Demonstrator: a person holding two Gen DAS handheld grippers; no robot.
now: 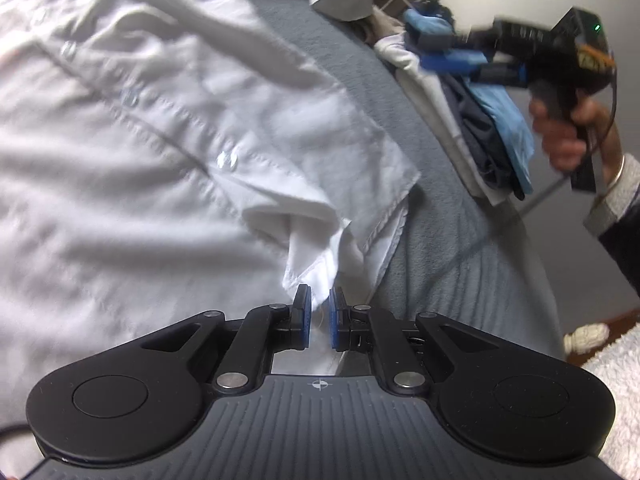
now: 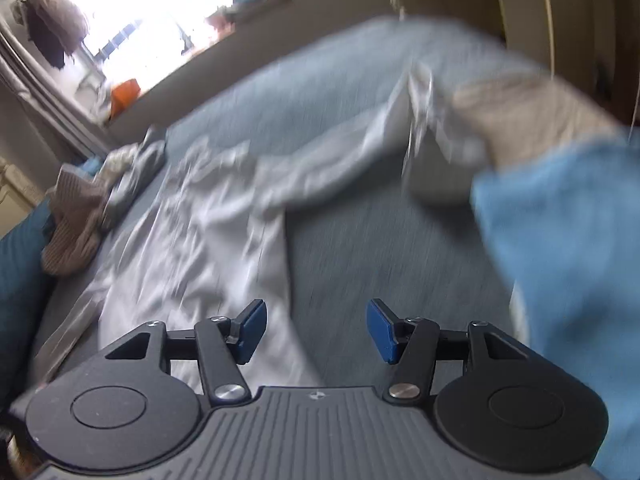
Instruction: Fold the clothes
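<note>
A white button-up shirt (image 1: 160, 140) lies spread and wrinkled across the grey-blue bed cover (image 1: 440, 220). My left gripper (image 1: 319, 312) is shut on the shirt's lower corner, and white cloth bunches up between its blue pads. My right gripper (image 2: 316, 330) stands open above the bed with nothing between its fingers. In the left wrist view the right gripper (image 1: 440, 46) hangs blurred at the upper right, held by a hand (image 1: 560, 136). The right wrist view shows the shirt (image 2: 192, 248) stretching away to the left, its sleeve trailing toward the right.
A stack of folded clothes (image 1: 492, 128), white, dark navy and light blue, sits on the bed's right side; its light blue cloth (image 2: 560, 240) fills the right of the right wrist view. A brown garment (image 2: 72, 224) and other crumpled clothes lie at the bed's far left. A window (image 2: 152, 12) is behind.
</note>
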